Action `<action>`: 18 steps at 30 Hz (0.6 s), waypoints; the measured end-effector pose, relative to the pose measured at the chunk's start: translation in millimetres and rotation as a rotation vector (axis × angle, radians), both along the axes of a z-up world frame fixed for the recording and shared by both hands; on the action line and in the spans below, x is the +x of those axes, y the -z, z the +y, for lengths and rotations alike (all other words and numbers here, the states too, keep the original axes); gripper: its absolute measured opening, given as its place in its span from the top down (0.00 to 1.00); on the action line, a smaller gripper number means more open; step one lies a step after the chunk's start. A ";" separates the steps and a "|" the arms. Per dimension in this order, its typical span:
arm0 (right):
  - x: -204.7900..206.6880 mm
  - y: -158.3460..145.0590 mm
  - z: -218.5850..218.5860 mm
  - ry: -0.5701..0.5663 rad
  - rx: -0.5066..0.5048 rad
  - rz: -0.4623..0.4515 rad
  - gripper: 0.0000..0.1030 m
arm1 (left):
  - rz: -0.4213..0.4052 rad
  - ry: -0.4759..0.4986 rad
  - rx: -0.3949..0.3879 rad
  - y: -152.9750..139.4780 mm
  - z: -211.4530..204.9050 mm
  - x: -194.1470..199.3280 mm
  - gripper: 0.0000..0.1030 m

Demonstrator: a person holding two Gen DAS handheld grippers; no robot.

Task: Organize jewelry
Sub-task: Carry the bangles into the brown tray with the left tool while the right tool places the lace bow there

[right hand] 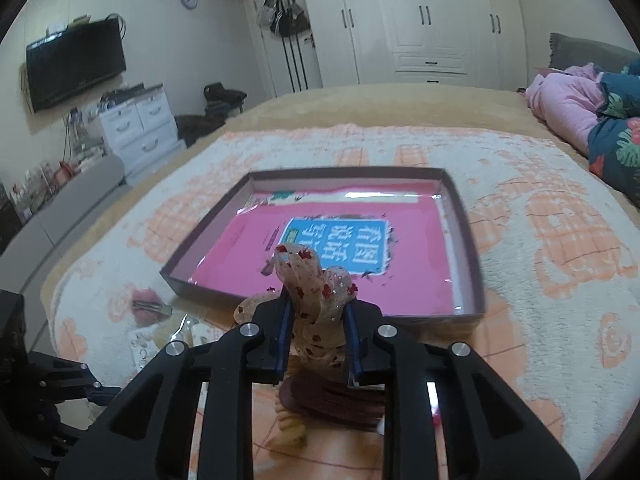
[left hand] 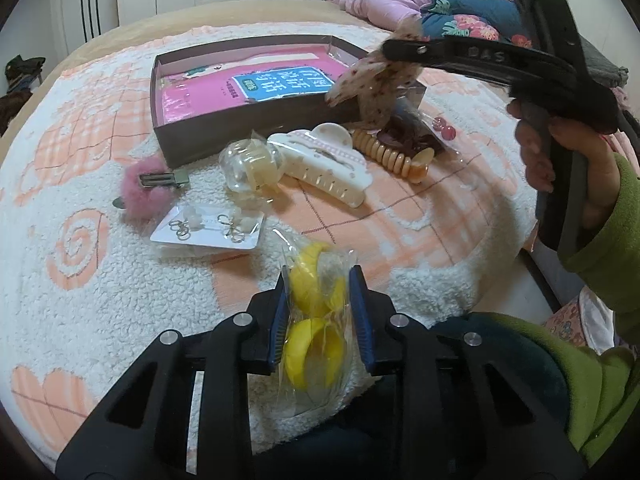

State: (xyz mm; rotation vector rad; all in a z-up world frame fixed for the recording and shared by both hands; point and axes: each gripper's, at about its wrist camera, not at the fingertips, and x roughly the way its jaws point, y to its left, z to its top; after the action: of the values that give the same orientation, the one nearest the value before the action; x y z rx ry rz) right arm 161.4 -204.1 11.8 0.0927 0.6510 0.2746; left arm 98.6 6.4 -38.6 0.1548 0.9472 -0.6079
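Both wrist cameras look down close over the fluffy white-and-peach blanket (left hand: 120,280), sharing the shallow brown cardboard box (right hand: 472,248).

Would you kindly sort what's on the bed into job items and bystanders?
Job: yellow hoops, ribbon bow, white claw clip, pink pompom clip, earring card, box.
Bystanders: pink jacket, floral quilt.

You're working over a bed (left hand: 100,304) covered by a fleecy white-and-peach blanket (left hand: 420,216). On it lie a shallow box (left hand: 240,136) lined pink, a pink fluffy clip (left hand: 146,190), a card of earrings (left hand: 208,229), a clear bagged clip (left hand: 250,170), a white claw clip (left hand: 324,162) and a beaded bracelet (left hand: 394,156). Bedding (left hand: 460,12) is heaped at the far end.
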 end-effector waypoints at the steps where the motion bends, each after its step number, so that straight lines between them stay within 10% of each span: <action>1: -2.8 -3.4 -6.6 0.010 0.010 -0.004 0.79 | -0.001 0.003 0.000 -0.6 -1.7 0.3 0.80; 18: -12.3 -39.6 -80.5 0.138 0.064 -0.080 0.79 | -0.102 -0.017 -0.060 -47.9 -43.1 49.0 0.80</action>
State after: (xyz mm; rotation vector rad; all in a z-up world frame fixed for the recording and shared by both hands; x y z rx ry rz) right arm 149.2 -284.5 51.4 0.1864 0.5540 0.1657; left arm 147.6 -36.8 9.3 0.1226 0.8297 -0.6062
